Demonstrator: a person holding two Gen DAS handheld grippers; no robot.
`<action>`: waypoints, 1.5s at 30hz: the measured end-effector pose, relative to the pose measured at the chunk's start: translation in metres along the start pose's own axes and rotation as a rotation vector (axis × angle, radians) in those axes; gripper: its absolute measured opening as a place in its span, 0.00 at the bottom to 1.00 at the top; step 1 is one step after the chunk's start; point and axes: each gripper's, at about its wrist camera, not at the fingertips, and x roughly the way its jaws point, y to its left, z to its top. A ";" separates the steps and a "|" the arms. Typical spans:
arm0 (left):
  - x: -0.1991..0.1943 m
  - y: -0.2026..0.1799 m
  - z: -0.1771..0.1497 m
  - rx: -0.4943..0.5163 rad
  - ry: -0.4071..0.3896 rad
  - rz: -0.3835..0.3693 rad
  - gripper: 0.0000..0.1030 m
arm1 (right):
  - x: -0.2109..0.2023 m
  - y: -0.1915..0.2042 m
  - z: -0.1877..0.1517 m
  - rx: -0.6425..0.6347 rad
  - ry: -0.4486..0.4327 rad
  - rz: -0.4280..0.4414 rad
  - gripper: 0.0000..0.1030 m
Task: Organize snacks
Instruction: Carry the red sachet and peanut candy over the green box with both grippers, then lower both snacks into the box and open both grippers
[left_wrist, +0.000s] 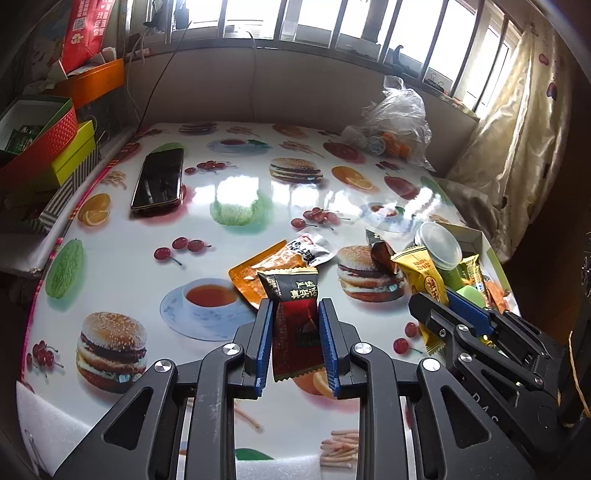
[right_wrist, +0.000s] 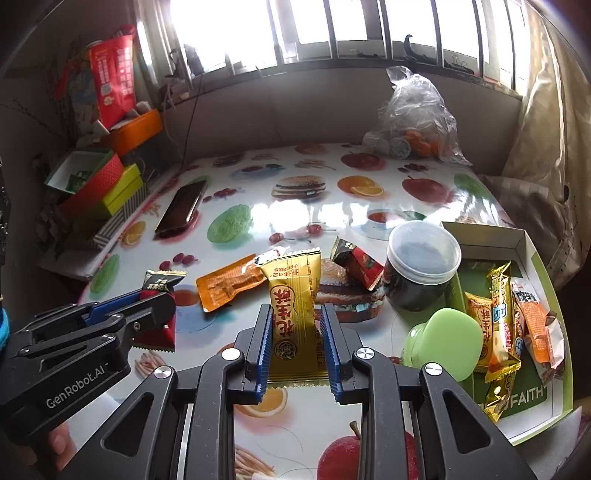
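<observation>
My left gripper (left_wrist: 295, 306) is shut on a black-and-red snack packet (left_wrist: 293, 328), held above the food-print tablecloth (left_wrist: 129, 266). My right gripper (right_wrist: 294, 312) is shut on a yellow snack bar (right_wrist: 295, 314), also off the table. Each gripper shows in the other's view: the right gripper (left_wrist: 430, 306) with the yellow snack bar (left_wrist: 421, 273), and the left gripper (right_wrist: 162, 299) with the black-and-red packet (right_wrist: 159, 280). An orange pouch (right_wrist: 229, 284) and a small red-and-black packet (right_wrist: 358, 264) lie loose on the table. At the right, a white and green box (right_wrist: 532, 254) holds several wrapped snacks.
A lidded dark cup (right_wrist: 421, 266) and a green round lid (right_wrist: 443, 339) stand beside the box. A phone (left_wrist: 159, 182) lies at the left. A clear plastic bag (right_wrist: 417, 114) sits at the back right. Stacked coloured boxes (left_wrist: 55, 147) crowd the left edge.
</observation>
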 end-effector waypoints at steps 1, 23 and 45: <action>-0.001 -0.003 0.002 0.002 -0.002 -0.010 0.25 | -0.003 -0.002 0.001 0.002 -0.006 -0.003 0.24; 0.009 -0.091 0.034 0.107 -0.006 -0.162 0.25 | -0.045 -0.080 0.010 0.091 -0.070 -0.119 0.24; 0.074 -0.182 0.050 0.196 0.115 -0.252 0.25 | -0.042 -0.183 -0.019 0.221 -0.006 -0.261 0.24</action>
